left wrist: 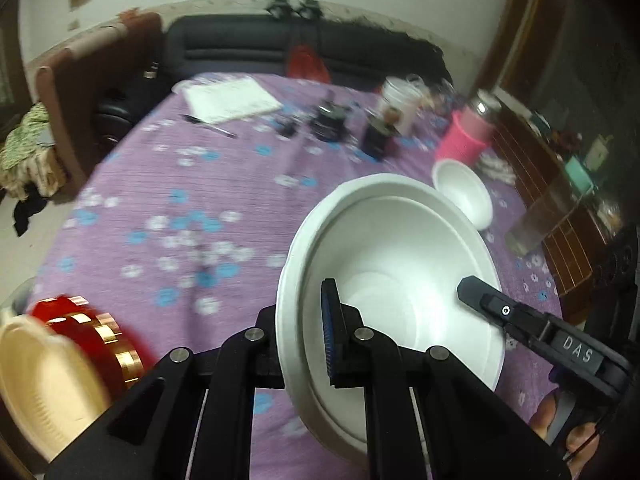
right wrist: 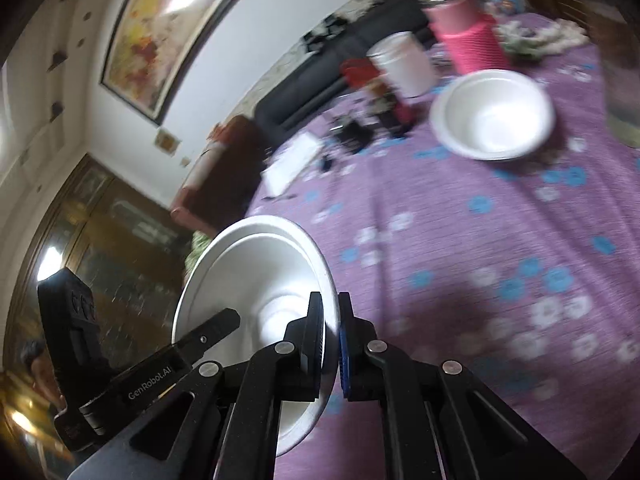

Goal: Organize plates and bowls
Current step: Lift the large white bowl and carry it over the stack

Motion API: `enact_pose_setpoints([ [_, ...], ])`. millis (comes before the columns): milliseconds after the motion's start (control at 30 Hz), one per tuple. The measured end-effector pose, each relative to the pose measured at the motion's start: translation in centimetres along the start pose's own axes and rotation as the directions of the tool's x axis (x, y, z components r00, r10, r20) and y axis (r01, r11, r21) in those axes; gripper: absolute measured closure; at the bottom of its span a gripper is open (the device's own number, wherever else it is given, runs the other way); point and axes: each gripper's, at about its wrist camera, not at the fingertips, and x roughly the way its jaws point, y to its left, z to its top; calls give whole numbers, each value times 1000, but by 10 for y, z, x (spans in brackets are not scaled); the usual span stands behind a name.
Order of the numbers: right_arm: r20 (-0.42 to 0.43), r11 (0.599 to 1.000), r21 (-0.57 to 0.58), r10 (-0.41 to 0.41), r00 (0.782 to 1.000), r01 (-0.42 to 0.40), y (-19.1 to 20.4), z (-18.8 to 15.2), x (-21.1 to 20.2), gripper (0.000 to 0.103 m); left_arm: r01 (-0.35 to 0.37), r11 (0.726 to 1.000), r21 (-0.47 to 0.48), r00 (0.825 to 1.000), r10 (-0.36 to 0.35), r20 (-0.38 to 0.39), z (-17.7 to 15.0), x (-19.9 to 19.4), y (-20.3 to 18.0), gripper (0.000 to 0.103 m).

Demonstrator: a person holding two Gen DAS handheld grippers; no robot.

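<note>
My left gripper (left wrist: 308, 344) has its jaws clamped on the rim of a large white foam bowl (left wrist: 400, 272), held tilted above the purple flowered table (left wrist: 180, 208). My right gripper (right wrist: 330, 344) pinches the same bowl's opposite rim. A smaller white foam bowl (right wrist: 494, 114) sits on the table near a pink ribbed cup (right wrist: 466, 38).

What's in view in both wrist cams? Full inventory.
large foam bowl: 1, white, held above table
small foam bowl: 1, white, far right on table
ribbed bottle sleeve: 1, pink, behind small bowl
plastic cup: 1, white, far side
round tin: 1, red and gold, near left
paper plate: 1, cream, beside tin
notepad: 1, white, far left
floral tablecloth: 1, purple, covers table
left gripper: black, clamped on large bowl's rim
right gripper: black, clamped on opposite rim
</note>
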Motion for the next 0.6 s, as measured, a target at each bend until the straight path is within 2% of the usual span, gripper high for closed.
enact_pose_setpoints([
  [167,-43,994,-87,64,997,-68,64,-20,14,97,-82,996,-44,994,84,63,-16,-45,48,93],
  [300,-92,983,-152,87,992,-101,109,-44,32,97,-123,989,-88,989,130,77,-29,-65,83,93],
  [433,-153,973,-190,104,983,-132,141,-67,50,97,-172,979,-114,981,180,66,-47,-75,115,93],
  [600,-221,953,-256,102,970,-159,181,-94,77,97,-232,960,-156,972,236,6,-70,-73,157,93],
])
